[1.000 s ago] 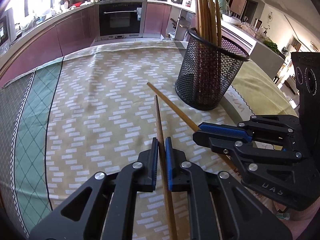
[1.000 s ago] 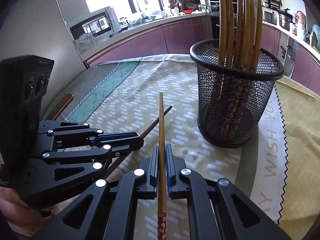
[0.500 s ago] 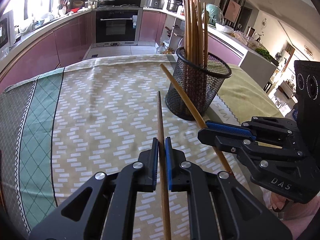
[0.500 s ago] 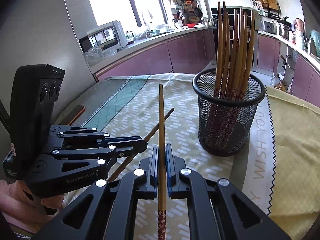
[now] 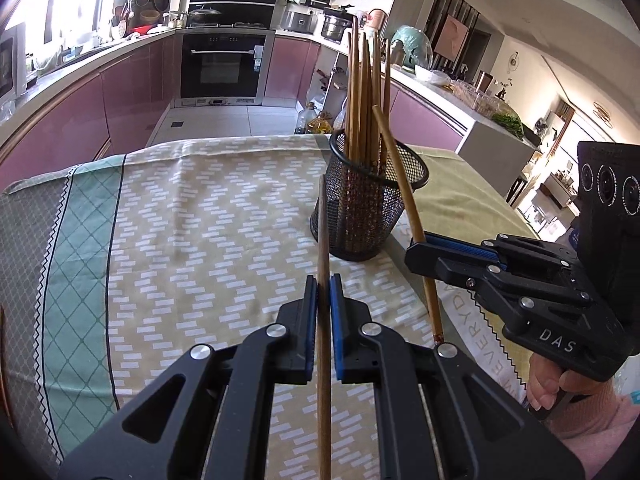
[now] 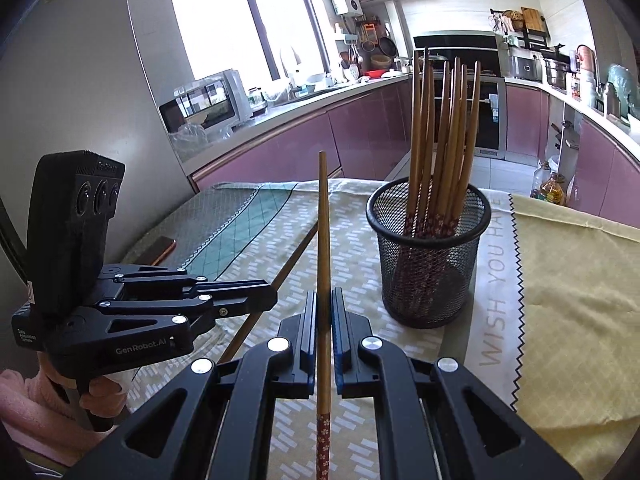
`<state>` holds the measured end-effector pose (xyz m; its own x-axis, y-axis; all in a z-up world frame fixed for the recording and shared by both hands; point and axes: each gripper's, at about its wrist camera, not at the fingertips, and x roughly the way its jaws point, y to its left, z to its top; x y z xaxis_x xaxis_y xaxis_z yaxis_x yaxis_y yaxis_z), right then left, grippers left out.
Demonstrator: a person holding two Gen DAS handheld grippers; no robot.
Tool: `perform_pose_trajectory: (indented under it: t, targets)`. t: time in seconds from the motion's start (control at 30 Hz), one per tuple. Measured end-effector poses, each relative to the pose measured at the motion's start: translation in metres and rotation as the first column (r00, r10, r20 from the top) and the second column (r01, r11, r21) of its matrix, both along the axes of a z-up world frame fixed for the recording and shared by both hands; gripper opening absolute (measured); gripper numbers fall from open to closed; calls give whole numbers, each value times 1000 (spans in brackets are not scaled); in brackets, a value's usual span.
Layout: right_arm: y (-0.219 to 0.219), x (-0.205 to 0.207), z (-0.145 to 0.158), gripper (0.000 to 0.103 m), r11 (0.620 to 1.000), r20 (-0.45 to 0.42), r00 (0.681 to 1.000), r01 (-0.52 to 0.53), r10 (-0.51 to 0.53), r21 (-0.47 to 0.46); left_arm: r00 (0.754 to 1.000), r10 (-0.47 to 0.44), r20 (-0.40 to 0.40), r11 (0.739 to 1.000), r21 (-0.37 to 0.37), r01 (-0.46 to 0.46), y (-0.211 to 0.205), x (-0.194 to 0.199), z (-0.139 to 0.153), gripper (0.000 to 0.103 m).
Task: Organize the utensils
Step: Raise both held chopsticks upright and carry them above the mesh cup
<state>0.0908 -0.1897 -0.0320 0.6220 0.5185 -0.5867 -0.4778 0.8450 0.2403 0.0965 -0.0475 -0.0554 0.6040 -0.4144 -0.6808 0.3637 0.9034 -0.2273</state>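
Each gripper holds one wooden chopstick above the table. My left gripper (image 5: 323, 280) is shut on a chopstick (image 5: 323, 232) that points forward, its tip close to the left side of the black mesh holder (image 5: 362, 216). My right gripper (image 6: 323, 296) is shut on another chopstick (image 6: 323, 220), tip raised, its red patterned end near the camera. The left wrist view shows the right gripper (image 5: 416, 250) with its chopstick (image 5: 400, 176) slanting up in front of the holder. The holder (image 6: 428, 272) stands upright with several chopsticks (image 6: 444, 144) in it. In the right wrist view the left gripper (image 6: 272, 300) sits at the left.
A patterned tablecloth (image 5: 180, 240) covers the table, with a yellow cloth (image 6: 568, 288) on the right. A phone (image 6: 156, 250) lies near the table's left edge. Pink kitchen cabinets (image 5: 72, 120) and an oven (image 5: 222, 64) stand beyond. A hand in a pink sleeve (image 5: 572, 400) grips the right handle.
Both grippers have risen with their chopsticks, lifting them off the cloth. The holder now looks smaller and farther off in both views, and the right chopstick's tip has tilted up.
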Motion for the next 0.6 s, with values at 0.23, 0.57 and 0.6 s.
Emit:
perform_pose_trajectory:
  t: [0.23, 0.57, 0.6]
  targets:
    - [-9, -2, 8, 6, 1000, 21, 1000, 17, -17, 13, 999, 3, 33, 1000, -3, -3, -2, -5, 10, 7]
    - [-15, -4, 18, 6, 999, 48, 998, 37, -38, 27, 998, 0, 68, 1000, -29, 2, 1, -10, 24, 7]
    - [-16, -4, 19, 6, 999, 52, 998, 40, -42, 29, 997, -2, 72, 999, -32, 4, 1, -11, 25, 7]
